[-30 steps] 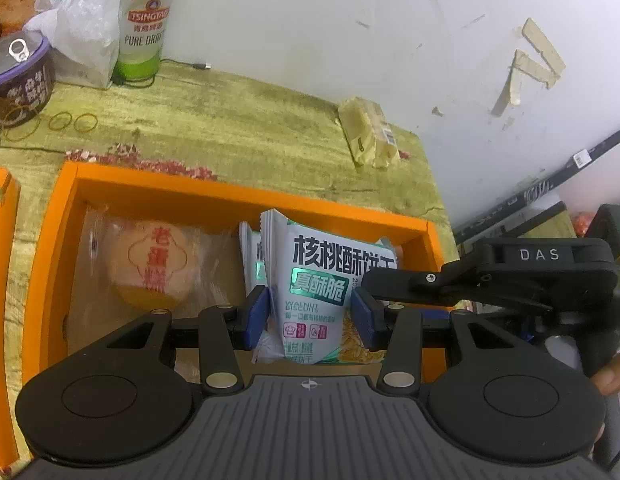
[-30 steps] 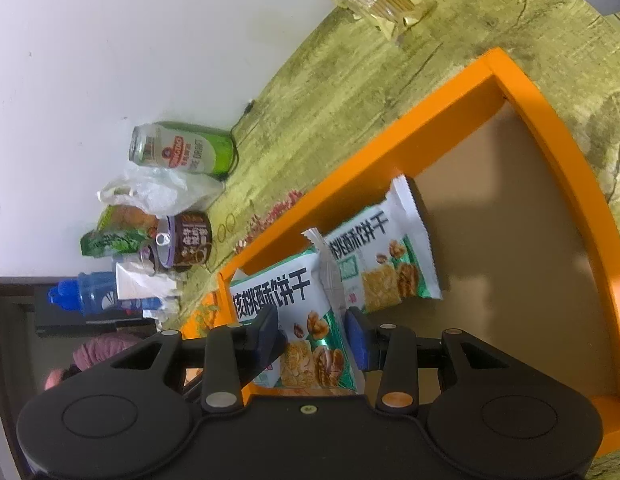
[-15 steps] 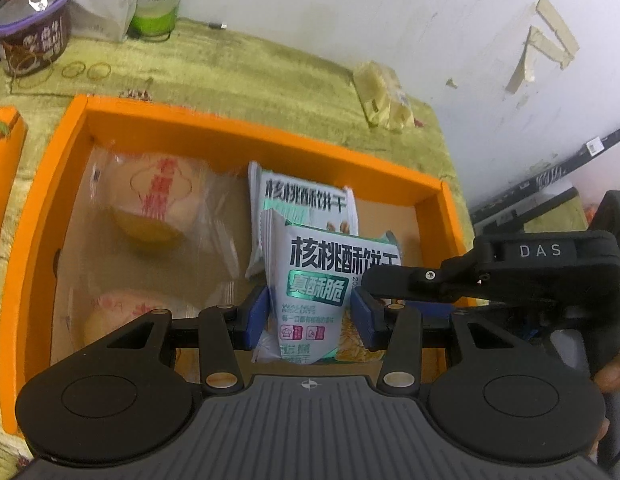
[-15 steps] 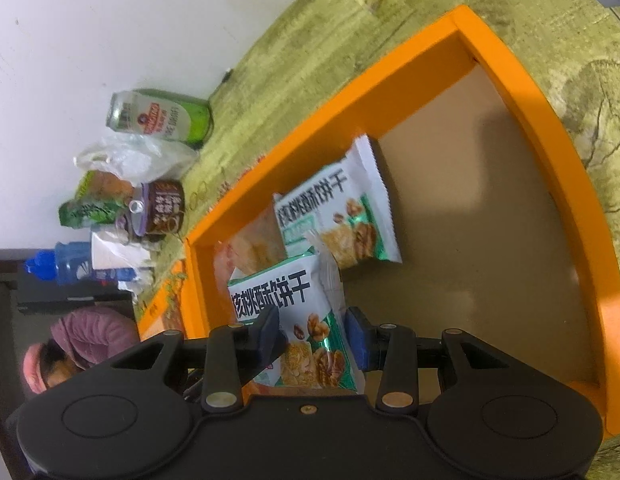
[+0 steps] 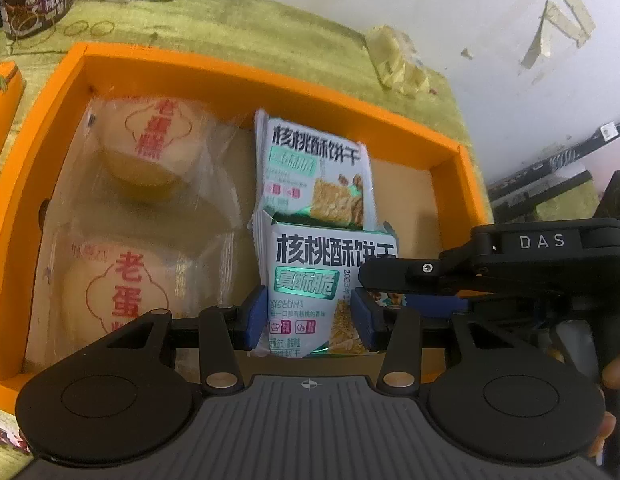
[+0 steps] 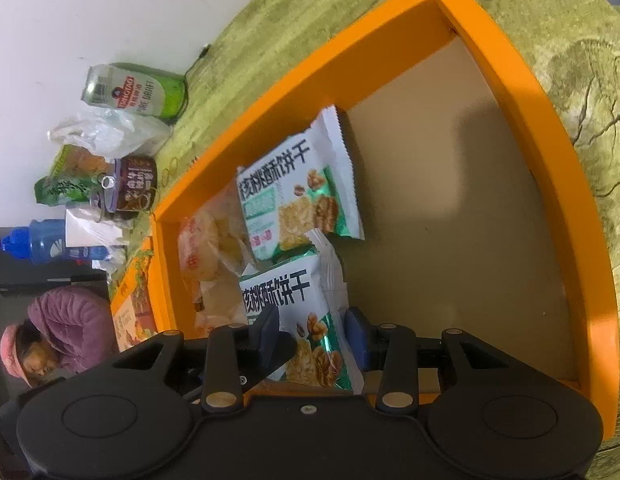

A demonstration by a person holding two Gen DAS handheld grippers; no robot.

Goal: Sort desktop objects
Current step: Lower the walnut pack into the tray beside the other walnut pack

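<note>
Both grippers (image 5: 310,320) (image 6: 314,336) clamp one biscuit packet (image 5: 310,280) beside the tray's (image 6: 550,128) bare half

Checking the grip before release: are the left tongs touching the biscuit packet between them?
Touching. The left wrist view shows both blue pads of the left tongs pressed against the sides of the biscuit packet.

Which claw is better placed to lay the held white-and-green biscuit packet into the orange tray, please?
Probably right: the right claw grips the white-and-green biscuit packet above bare orange tray floor; the left claw faces clear-wrapped cakes.
</note>
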